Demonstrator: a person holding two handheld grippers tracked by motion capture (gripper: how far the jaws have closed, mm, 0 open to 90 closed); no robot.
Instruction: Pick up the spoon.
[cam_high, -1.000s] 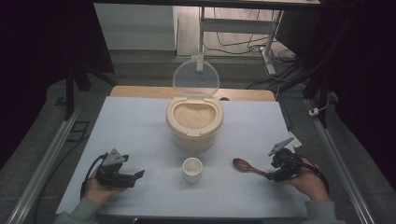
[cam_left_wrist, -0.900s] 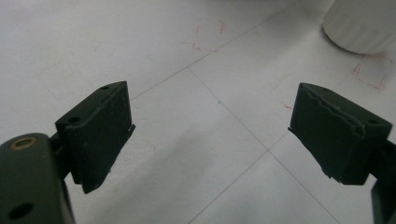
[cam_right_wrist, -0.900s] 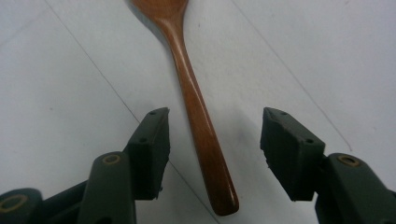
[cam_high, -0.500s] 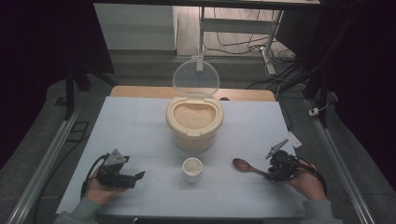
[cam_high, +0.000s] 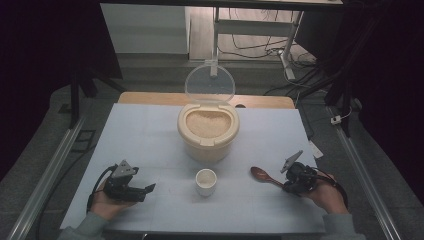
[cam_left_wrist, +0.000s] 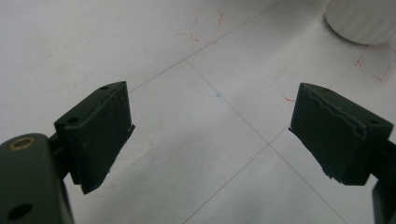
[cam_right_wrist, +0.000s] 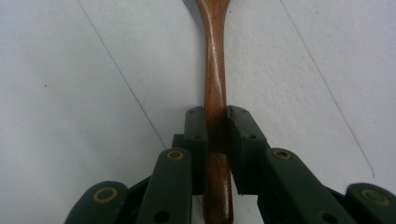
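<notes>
A brown wooden spoon (cam_high: 262, 175) lies on the white table, bowl toward the middle. My right gripper (cam_high: 290, 184) is shut on its handle; in the right gripper view the two jaws press the spoon handle (cam_right_wrist: 216, 93) from both sides, and my right gripper (cam_right_wrist: 216, 126) sits low over the table. A small white cup (cam_high: 206, 181) stands at the front centre. Behind it is a cream rice container (cam_high: 208, 129) full of rice, its clear lid (cam_high: 210, 83) raised. My left gripper (cam_high: 145, 190) rests at the front left, open, with bare table between its pads (cam_left_wrist: 100, 128).
The white table (cam_high: 150, 130) ends in a wooden strip at the back. Metal rails run along both sides. The white cup's base (cam_left_wrist: 362, 21) shows at the top right of the left gripper view. Cables and a stand lie on the floor beyond.
My right gripper has dropped lower and closed onto the spoon handle. The left gripper has stayed in place.
</notes>
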